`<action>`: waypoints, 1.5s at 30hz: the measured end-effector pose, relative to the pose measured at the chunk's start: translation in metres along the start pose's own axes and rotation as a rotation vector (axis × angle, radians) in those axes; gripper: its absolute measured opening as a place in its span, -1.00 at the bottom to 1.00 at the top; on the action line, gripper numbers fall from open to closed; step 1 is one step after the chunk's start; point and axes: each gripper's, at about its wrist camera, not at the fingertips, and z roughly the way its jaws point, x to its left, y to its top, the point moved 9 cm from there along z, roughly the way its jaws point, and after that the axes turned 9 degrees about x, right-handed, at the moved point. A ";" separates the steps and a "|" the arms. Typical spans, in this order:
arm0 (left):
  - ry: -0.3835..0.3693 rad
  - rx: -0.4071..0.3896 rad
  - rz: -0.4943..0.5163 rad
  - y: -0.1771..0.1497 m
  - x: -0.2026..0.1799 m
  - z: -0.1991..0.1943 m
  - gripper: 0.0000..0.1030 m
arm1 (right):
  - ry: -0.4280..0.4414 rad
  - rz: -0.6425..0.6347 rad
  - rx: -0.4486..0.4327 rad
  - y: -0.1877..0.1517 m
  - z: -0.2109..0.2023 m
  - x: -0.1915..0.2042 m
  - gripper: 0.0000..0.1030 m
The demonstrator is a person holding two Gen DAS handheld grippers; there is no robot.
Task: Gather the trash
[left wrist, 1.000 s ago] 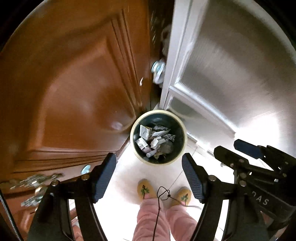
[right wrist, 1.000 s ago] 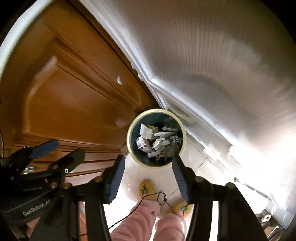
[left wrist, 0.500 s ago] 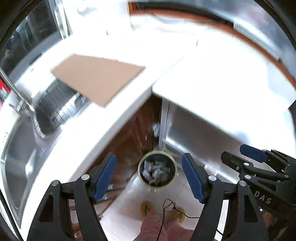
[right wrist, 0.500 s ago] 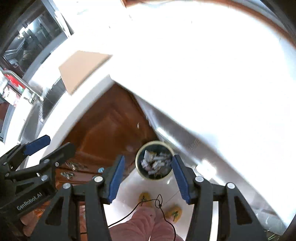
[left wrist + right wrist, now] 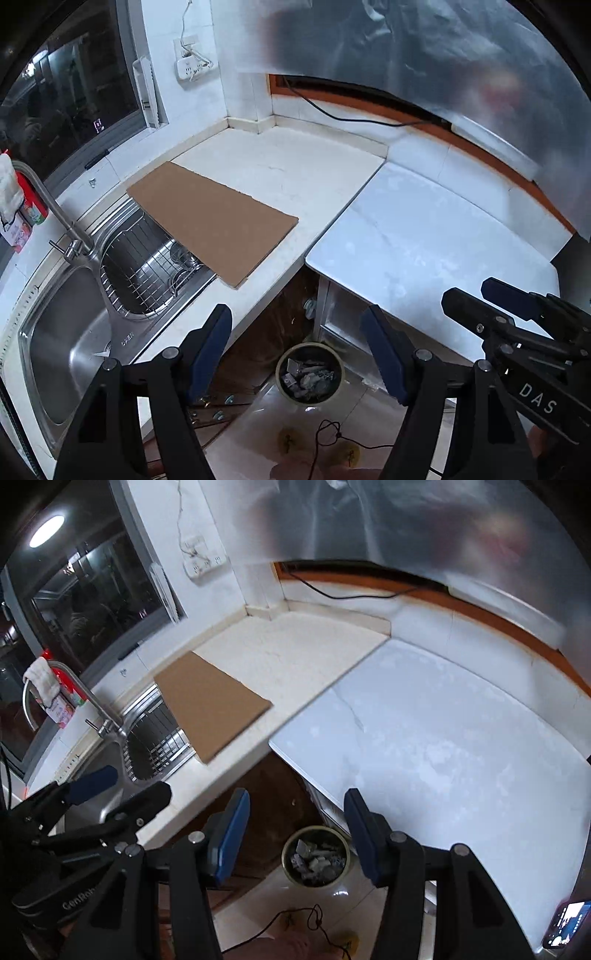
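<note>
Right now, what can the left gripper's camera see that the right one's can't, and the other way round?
Only the left view shows the big steel sink basin nearly whole. Only the right view shows a lit phone at the worktop's edge and a round ceiling light mirrored in the window. Both show the cardboard sheet lying partly over the sink, the tap, the wall socket and the bin of scraps on the floor.

From my feed the bench (image 5: pixel 295 177) wrapped around a corner, with a cardboard sheet (image 5: pixel 210 221) lying on it and overhanging the sink (image 5: pixel 62 354) at the left. A faucet (image 5: pixel 55 214) stood behind the sink, below the window (image 5: pixel 74 85). Down on the floor, a trash bin (image 5: pixel 309 373) sat before the cabinets, holding what looked like crumpled scraps (image 5: pixel 306 376). A phone (image 5: pixel 565 923) lay at the bench's right edge.
</note>
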 end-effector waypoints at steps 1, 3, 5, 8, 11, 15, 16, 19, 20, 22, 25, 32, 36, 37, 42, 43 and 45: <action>0.003 -0.005 -0.002 -0.001 -0.002 -0.001 0.40 | 0.002 0.004 -0.005 0.002 -0.004 0.001 0.05; 0.011 -0.018 -0.002 0.002 -0.001 -0.006 0.40 | 0.008 0.006 -0.018 0.004 -0.009 0.004 0.05; 0.013 -0.028 -0.007 0.002 0.000 -0.009 0.40 | 0.010 0.006 -0.028 0.007 -0.015 0.005 0.05; 0.011 -0.043 -0.016 0.005 0.002 -0.015 0.40 | 0.007 0.002 -0.044 0.009 -0.022 0.009 0.05; 0.025 -0.061 -0.013 0.008 0.003 -0.022 0.40 | -0.002 -0.002 -0.057 0.010 -0.024 0.010 0.05; 0.030 -0.077 -0.011 0.011 0.003 -0.029 0.40 | -0.010 -0.001 -0.070 0.010 -0.028 0.012 0.05; 0.030 -0.078 -0.012 0.011 0.003 -0.029 0.40 | -0.011 -0.001 -0.073 0.010 -0.029 0.011 0.05; 0.031 -0.083 -0.011 0.012 0.003 -0.031 0.40 | -0.015 -0.004 -0.084 0.010 -0.032 0.012 0.05; 0.032 -0.086 -0.011 0.012 0.004 -0.032 0.40 | -0.016 -0.004 -0.086 0.009 -0.033 0.012 0.05; 0.032 -0.090 -0.014 0.012 0.005 -0.033 0.40 | -0.019 -0.006 -0.094 0.008 -0.035 0.015 0.05; 0.034 -0.102 -0.018 0.011 0.006 -0.036 0.40 | -0.028 -0.015 -0.112 0.008 -0.040 0.017 0.05; 0.038 -0.114 -0.020 0.011 0.004 -0.040 0.40 | -0.030 -0.016 -0.131 0.007 -0.045 0.019 0.05; 0.037 -0.127 -0.021 0.011 0.004 -0.043 0.40 | -0.031 -0.014 -0.141 0.007 -0.047 0.018 0.05; 0.038 -0.129 -0.022 0.011 0.003 -0.044 0.40 | -0.031 -0.013 -0.141 0.007 -0.048 0.018 0.05; 0.046 -0.148 -0.022 0.014 0.001 -0.049 0.40 | -0.030 -0.015 -0.144 0.007 -0.048 0.017 0.05; 0.047 -0.149 -0.025 0.015 0.001 -0.049 0.40 | -0.030 -0.014 -0.145 0.007 -0.048 0.017 0.05; 0.049 -0.150 -0.027 0.015 0.002 -0.048 0.40 | -0.030 -0.014 -0.148 0.007 -0.048 0.017 0.05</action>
